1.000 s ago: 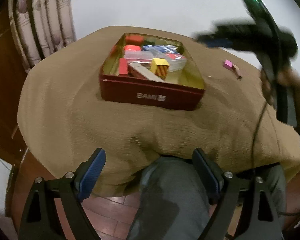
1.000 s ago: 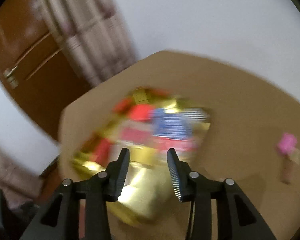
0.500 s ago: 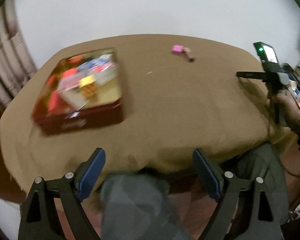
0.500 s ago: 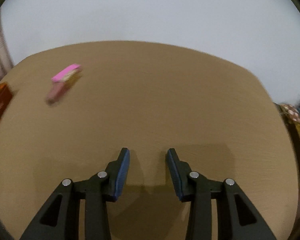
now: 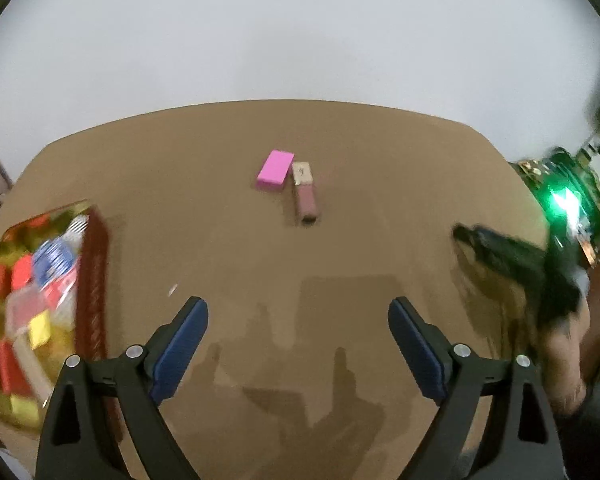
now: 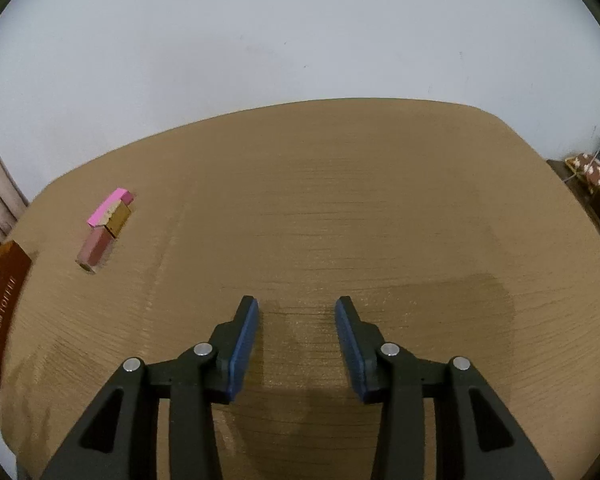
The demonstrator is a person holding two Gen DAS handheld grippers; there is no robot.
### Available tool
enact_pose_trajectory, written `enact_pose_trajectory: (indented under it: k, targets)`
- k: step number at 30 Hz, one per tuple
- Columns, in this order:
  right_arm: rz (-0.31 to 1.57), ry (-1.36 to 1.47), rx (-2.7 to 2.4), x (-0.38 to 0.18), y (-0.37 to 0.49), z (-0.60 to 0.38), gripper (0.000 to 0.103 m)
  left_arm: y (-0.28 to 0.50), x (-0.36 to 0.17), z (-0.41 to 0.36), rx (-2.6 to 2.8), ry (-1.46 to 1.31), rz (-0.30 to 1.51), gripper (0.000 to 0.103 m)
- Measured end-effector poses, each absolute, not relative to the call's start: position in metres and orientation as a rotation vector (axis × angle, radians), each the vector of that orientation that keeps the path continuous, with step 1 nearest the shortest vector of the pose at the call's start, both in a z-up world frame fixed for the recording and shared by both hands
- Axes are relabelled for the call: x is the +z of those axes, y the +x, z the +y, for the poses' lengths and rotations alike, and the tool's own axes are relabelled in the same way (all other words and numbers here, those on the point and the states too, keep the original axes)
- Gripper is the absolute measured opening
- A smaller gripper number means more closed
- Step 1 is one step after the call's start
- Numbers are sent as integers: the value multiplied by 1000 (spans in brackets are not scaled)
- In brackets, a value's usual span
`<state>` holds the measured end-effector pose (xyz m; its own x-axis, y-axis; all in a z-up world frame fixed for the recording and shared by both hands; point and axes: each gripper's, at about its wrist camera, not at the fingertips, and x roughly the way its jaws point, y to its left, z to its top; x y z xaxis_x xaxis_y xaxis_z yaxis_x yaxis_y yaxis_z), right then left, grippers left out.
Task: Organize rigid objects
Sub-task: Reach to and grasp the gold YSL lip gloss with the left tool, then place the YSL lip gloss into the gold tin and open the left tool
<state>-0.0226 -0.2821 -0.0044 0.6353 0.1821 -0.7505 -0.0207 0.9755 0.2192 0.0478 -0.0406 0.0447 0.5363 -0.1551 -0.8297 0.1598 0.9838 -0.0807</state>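
We hold both grippers empty over the table, left gripper spread wide and opening, right gripper narrower and opening, likely readying for the pink block and tube, beside the tin

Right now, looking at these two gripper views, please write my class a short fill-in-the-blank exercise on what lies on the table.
1. The pink block lies right beside a lip gloss tube with a ____ cap.
2. Both lie on the ____ tablecloth.
3. The tin of small things has ____ outer walls.
4. Between the left gripper fingers there is ____.

Missing words: gold; brown; red; nothing
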Motion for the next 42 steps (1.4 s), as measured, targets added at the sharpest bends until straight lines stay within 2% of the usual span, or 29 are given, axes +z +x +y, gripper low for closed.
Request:
enact_pose_trajectory:
  k: [7,13,20,21,23,24,25,26,30,42]
  targets:
    - [862,242,167,-1,-24,-287,53,133,15,-72,-160,22,1037,89]
    - [814,303,196,7,-35,-304,53,177,-9,-70,-133,-23,1110,89]
    - [782,337,207,18,-52,-325,53,188,-15,-74,-110,-22,1135,88]
    - [779,342,206,18,-53,-327,53,187,-16,-75,-107,-24,1137,86]
    - [773,352,204,19,-54,-331,54,187,-21,-76,-108,-33,1147,74]
    - [770,357,204,20,-56,-333,54,189,-24,-78,-110,-35,1160,60]
    - [769,358,204,20,-54,-334,54,190,-28,-80,-100,-24,1177,53]
    - [768,361,204,21,-55,-336,54,191,-27,-82,-90,-5,1157,51]
    - [762,375,201,23,-57,-343,54,187,-26,-89,-93,20,1137,17]
    - [771,395,183,30,-54,-355,54,128,-3,-106,-93,83,1076,17]
